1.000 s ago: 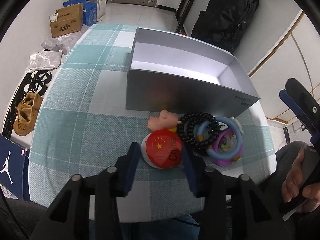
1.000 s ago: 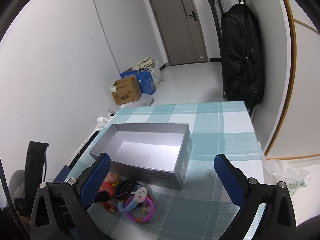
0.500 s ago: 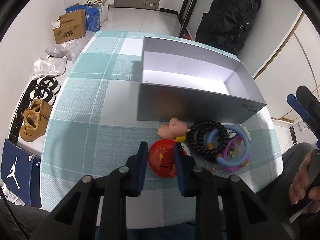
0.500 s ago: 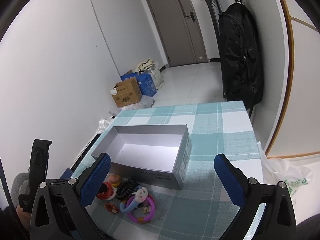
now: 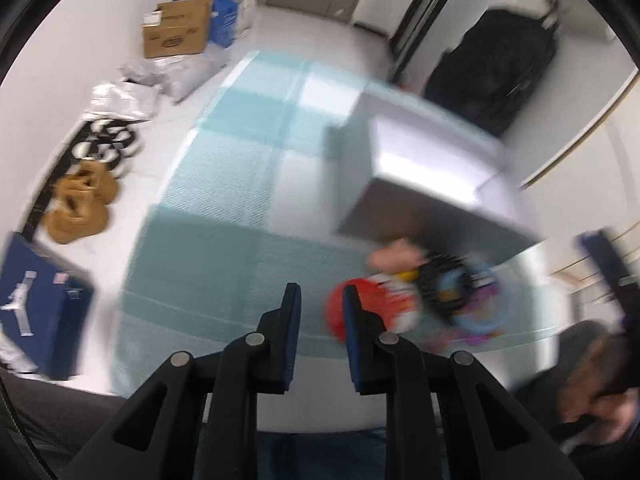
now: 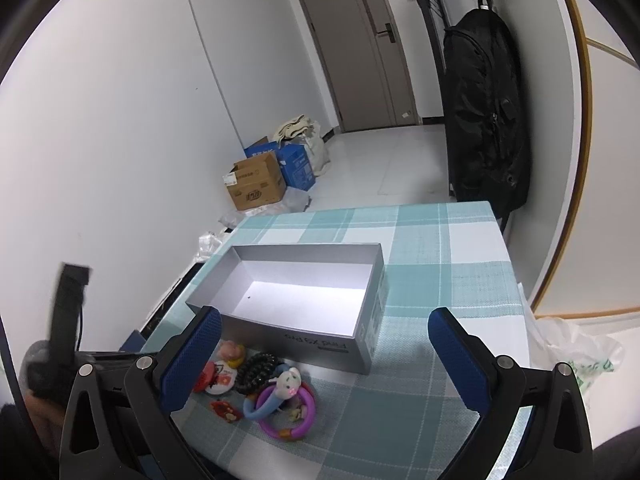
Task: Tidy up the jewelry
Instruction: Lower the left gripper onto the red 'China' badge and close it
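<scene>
Jewelry pile (image 6: pixel 260 384): on table (image 6: pixel 460 240), just beside grey box (image 6: pixel 304 292)
L gripper (image 5: pixel 320 312): jaws narrow, nothing between; red badge (image 5: pixel 336 316) beside
R gripper (image 6: pixel 324 340): jaws spread wide, empty

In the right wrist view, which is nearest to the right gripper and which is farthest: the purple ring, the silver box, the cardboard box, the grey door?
From the right gripper:
1. purple ring, just below, left.
2. silver box, ahead on the table.
3. cardboard box, on the floor, left.
4. grey door, at the far wall.
</scene>
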Demonstrator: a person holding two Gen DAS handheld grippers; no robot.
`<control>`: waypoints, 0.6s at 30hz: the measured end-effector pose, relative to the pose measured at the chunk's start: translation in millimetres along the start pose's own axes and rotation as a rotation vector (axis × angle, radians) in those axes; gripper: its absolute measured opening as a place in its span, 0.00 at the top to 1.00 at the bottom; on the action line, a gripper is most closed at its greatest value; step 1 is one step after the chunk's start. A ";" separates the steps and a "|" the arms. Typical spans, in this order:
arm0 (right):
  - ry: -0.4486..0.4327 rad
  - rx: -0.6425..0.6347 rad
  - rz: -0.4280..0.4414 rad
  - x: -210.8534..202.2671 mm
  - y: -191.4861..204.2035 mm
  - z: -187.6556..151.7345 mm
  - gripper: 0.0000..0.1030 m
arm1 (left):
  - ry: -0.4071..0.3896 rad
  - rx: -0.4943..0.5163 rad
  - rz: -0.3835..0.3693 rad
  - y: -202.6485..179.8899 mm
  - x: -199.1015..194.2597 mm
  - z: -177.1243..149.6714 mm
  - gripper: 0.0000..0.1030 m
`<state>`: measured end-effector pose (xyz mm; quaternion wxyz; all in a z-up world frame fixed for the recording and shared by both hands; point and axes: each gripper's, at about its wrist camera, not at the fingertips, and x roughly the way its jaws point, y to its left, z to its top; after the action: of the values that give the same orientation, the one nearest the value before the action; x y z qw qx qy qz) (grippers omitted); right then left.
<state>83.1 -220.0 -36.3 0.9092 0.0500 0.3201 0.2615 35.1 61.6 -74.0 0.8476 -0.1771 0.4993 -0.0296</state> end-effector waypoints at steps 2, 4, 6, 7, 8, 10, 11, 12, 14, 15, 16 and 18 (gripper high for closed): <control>0.000 -0.001 0.002 -0.6 0.9 -0.9 0.00 | 0.003 0.033 -0.024 -9.6 1.1 -0.6 0.61; -0.002 -0.005 0.001 -1.5 1.5 -2.1 0.00 | 0.035 0.060 -0.026 -17.5 11.6 -3.1 0.56; -0.002 -0.010 -0.002 -2.6 1.7 -2.5 0.00 | 0.067 0.079 0.012 -18.6 20.4 -5.8 0.56; -0.003 -0.012 -0.004 -2.9 1.6 -2.3 0.00 | 0.082 0.078 0.027 -19.4 24.5 -6.9 0.56; -0.005 -0.014 -0.007 -3.5 1.3 -2.1 0.00 | 0.062 0.087 0.035 -20.9 23.1 -6.9 0.55; -0.009 -0.012 -0.008 -5.2 0.1 -1.8 0.00 | 0.074 0.099 0.056 -23.4 26.6 -5.3 0.55; -0.011 -0.009 -0.007 -6.1 -0.2 -1.9 0.00 | 0.063 0.109 0.065 -23.9 25.1 -4.9 0.55; -0.012 -0.005 -0.006 -6.3 -0.7 -1.8 0.00 | 0.064 0.117 0.077 -25.2 26.2 -4.8 0.55; -0.010 0.000 -0.003 -6.7 -1.2 -1.5 0.00 | 0.060 0.154 0.107 -31.7 27.6 -7.0 0.55; -0.010 0.001 -0.001 -7.0 -1.6 -1.6 0.00 | 0.059 0.178 0.123 -32.9 26.5 -9.3 0.55; -0.010 0.000 0.000 -7.6 -1.7 -1.8 0.00 | 0.059 0.199 0.137 -35.8 27.8 -10.5 0.55; -0.010 -0.003 0.001 -8.5 -0.9 -2.0 0.00 | 0.062 0.206 0.127 -34.3 26.3 -10.0 0.60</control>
<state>76.6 -225.2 -33.4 0.9106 0.0500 0.3153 0.2625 44.0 20.8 -89.0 0.8456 -0.0563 0.5299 -0.0325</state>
